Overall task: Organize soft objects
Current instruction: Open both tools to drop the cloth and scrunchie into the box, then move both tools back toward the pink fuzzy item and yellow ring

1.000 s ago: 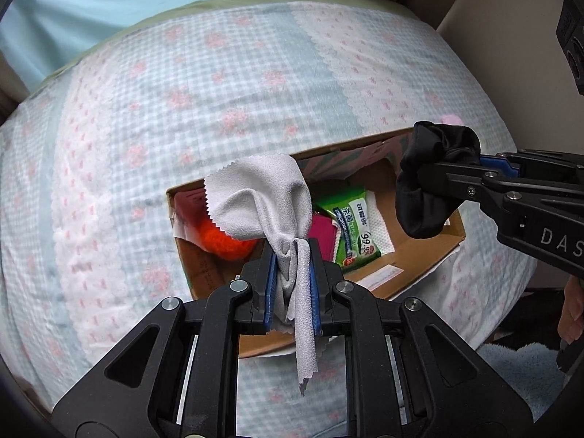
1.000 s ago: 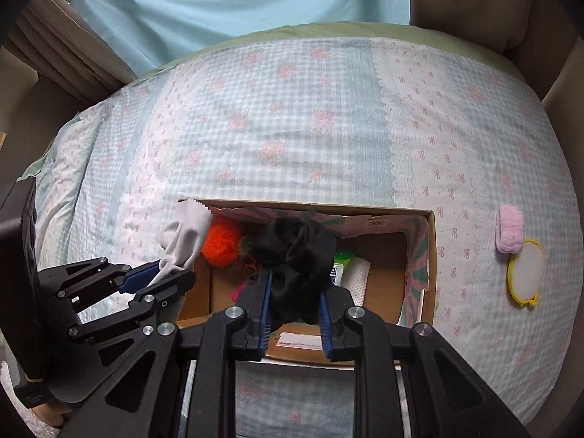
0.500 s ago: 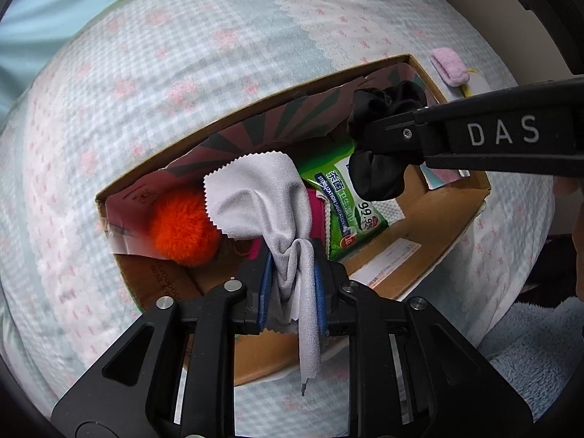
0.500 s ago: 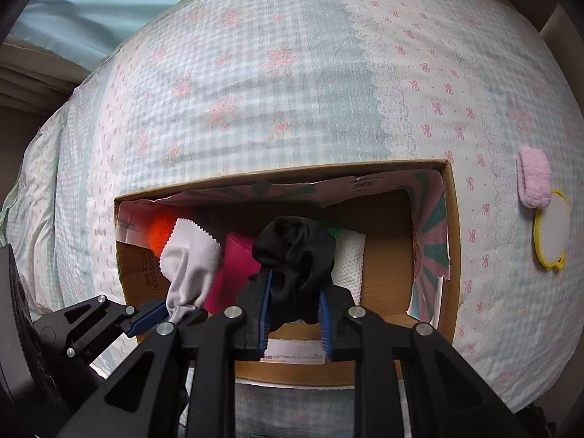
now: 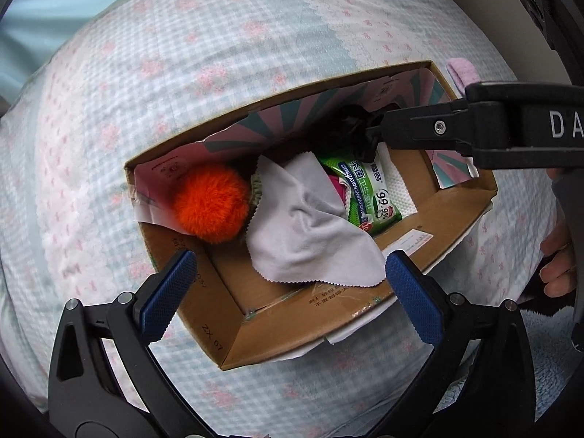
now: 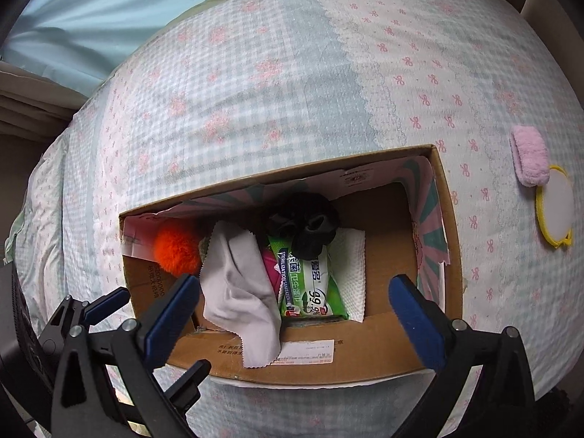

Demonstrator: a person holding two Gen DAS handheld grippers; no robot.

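I read "STERILIZATION SANITATION" and "99.9%" on the green wipes pack [image 6: 313,284], which also carries Chinese characters. "ZX 07" marks the cardboard box [image 5: 213,335] near corner. "DA" shows on the right gripper [image 5: 368,135] body.

A matt brown cardboard box [image 6: 401,359] is sitting at frame centre on a soft woven checked bedspread [image 6: 277,84]. Inside, a smooth matt grey microfibre cloth [image 6: 241,292] with pinked edges is lying beside a fluffy orange pompom [image 6: 175,252], a glossy green plastic wipes pack [image 6: 310,281], an embossed white paper towel [image 6: 354,273] and a black fabric scrunchie [image 6: 310,226]. At right, a fuzzy pink pad [image 6: 531,160] is looking plush.
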